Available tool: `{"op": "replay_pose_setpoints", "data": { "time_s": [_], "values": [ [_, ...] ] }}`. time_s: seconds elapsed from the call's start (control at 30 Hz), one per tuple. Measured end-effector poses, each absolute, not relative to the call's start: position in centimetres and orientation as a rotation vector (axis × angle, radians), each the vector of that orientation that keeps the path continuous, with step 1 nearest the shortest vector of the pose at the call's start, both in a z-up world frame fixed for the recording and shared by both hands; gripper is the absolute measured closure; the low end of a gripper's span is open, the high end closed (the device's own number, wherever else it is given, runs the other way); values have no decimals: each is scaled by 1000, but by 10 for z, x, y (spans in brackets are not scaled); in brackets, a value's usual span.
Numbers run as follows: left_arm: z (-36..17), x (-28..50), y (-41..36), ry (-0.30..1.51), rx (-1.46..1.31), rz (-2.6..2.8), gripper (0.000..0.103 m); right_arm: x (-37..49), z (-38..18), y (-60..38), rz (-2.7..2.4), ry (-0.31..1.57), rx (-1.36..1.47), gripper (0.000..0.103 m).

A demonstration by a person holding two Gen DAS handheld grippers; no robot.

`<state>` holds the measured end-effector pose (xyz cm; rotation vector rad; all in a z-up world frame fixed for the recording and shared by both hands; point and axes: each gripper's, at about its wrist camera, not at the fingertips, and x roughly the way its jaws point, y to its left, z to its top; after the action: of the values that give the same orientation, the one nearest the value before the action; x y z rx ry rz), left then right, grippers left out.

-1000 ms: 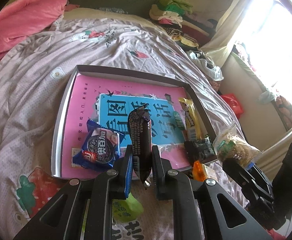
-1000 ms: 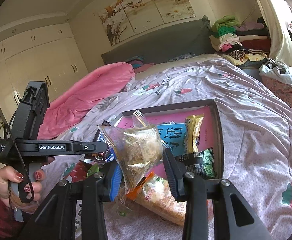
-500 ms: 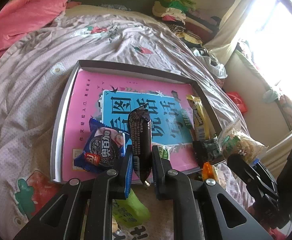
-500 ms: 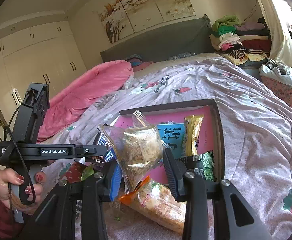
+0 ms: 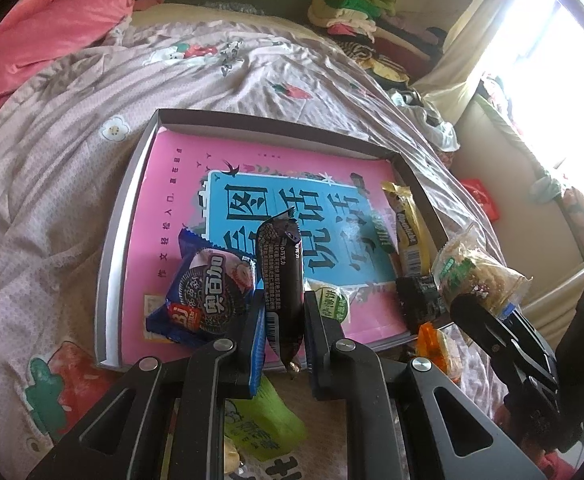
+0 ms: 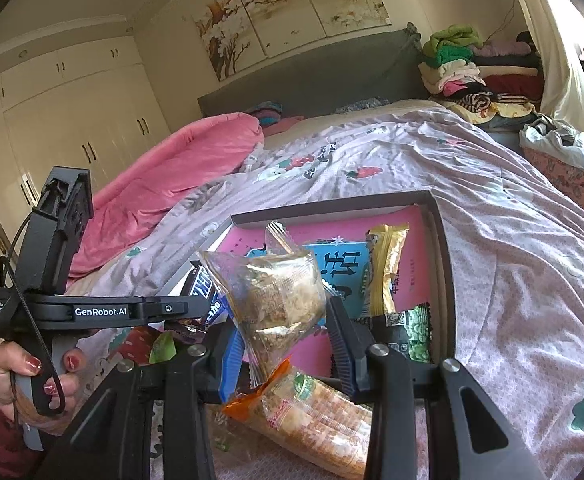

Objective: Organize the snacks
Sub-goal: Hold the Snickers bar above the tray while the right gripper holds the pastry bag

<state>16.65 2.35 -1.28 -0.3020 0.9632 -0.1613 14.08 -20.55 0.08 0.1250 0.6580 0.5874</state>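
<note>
Four snacks lie in the box (image 5: pixel 110 240) on the bed | left gripper (image 5: pixel 282 322) clamps a dark bar (image 5: pixel 282 276) over its near edge | right gripper (image 6: pixel 280 330) pinches a clear packet (image 6: pixel 272 292) | orange pack (image 6: pixel 312 412), green pack (image 5: pixel 260 428) left outside, near

Both views sit close behind their own fingers, low over the bed. The left wrist view tilts down onto the tray (image 5: pixel 110 240) from its near edge. The right wrist view looks more level, across the tray (image 6: pixel 442 248) toward the headboard (image 6: pixel 312 76). The 2 views share the tray and the bedspread (image 5: pixel 52 140).
</note>
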Motion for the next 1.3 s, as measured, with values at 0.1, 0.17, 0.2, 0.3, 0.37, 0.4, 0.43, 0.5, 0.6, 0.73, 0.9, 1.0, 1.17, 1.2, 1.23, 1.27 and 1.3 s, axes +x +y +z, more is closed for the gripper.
{"op": "replay_pose_setpoints", "data": {
  "time_s": [0.1, 0.17, 0.2, 0.3, 0.37, 0.4, 0.43, 0.5, 0.6, 0.73, 0.9, 1.0, 1.17, 1.2, 1.23, 1.27, 1.3],
  "values": [
    [-14, 167, 23, 965, -300, -161, 86, 144, -2, -204, 587, 665, 122, 63],
    [-15, 167, 22, 968, -298, -161, 86, 145, -3, -203, 584, 670, 117, 63],
    [-15, 168, 21, 969, -296, -161, 86, 146, -4, -203, 582, 671, 116, 63],
    [-17, 168, 21, 972, -293, -160, 86, 147, -5, -202, 571, 672, 105, 63],
    [-18, 168, 20, 974, -292, -160, 86, 147, -6, -200, 565, 674, 99, 63],
    [-18, 167, 20, 974, -292, -160, 86, 148, -7, -200, 566, 681, 98, 63],
    [-18, 168, 20, 974, -290, -160, 86, 149, -8, -199, 563, 685, 96, 63],
    [-18, 167, 20, 974, -293, -160, 86, 150, -10, -198, 561, 692, 91, 63],
    [-18, 167, 20, 974, -291, -160, 86, 152, -13, -196, 557, 705, 85, 63],
    [-20, 167, 19, 979, -289, -161, 86, 153, -16, -194, 556, 722, 79, 63],
    [-20, 167, 18, 980, -289, -161, 86, 152, -19, -192, 561, 726, 65, 63],
    [-20, 167, 18, 981, -288, -162, 86, 152, -22, -190, 563, 738, 54, 63],
    [-21, 166, 18, 984, -288, -162, 86, 150, -24, -187, 573, 746, 41, 63],
    [-21, 166, 18, 985, -289, -163, 86, 150, -24, -187, 578, 748, 42, 63],
    [-22, 166, 18, 985, -288, -163, 86, 149, -24, -186, 580, 749, 42, 63],
    [-22, 166, 18, 985, -289, -163, 86, 148, -25, -186, 581, 749, 39, 63],
    [-22, 166, 18, 985, -288, -163, 86, 148, -25, -185, 581, 750, 37, 63]
  ]
}}
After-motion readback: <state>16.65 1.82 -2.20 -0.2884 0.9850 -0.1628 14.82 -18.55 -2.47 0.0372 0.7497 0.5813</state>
